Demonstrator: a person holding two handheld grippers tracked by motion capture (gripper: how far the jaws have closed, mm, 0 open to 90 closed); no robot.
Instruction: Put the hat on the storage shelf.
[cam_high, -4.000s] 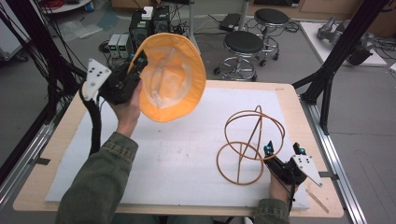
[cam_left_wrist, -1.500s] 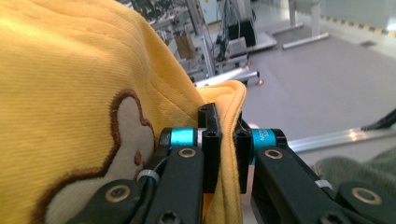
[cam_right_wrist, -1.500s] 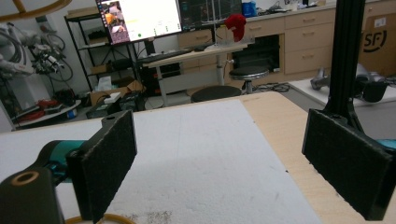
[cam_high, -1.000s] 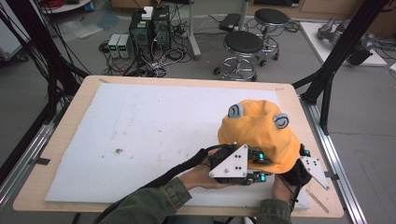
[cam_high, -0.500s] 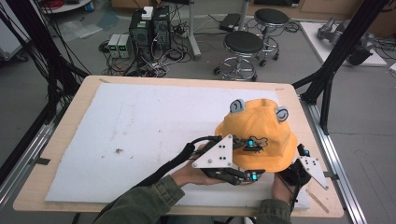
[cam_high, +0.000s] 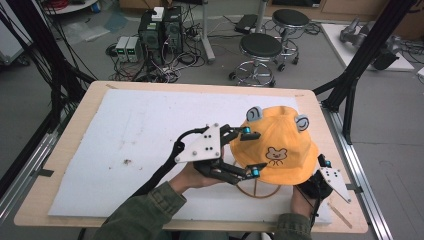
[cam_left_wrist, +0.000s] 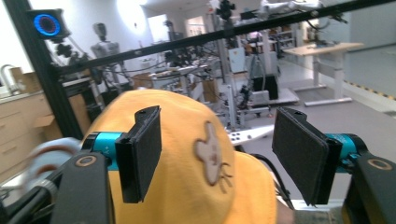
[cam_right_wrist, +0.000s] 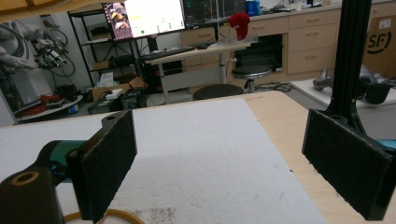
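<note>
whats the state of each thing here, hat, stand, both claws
yellow hat: upright, draped over the wire stand, bear face toward the person
wire stand: mostly covered by the hat, base ring showing under the brim
left claw: open, jaws either side of the hat's near-left side, not clamped
right claw: open, holding nothing, low over the white mat

Two round stools (cam_high: 261, 47) and computer towers (cam_high: 161, 29) stand on the floor beyond the table (cam_high: 70, 145).
</note>
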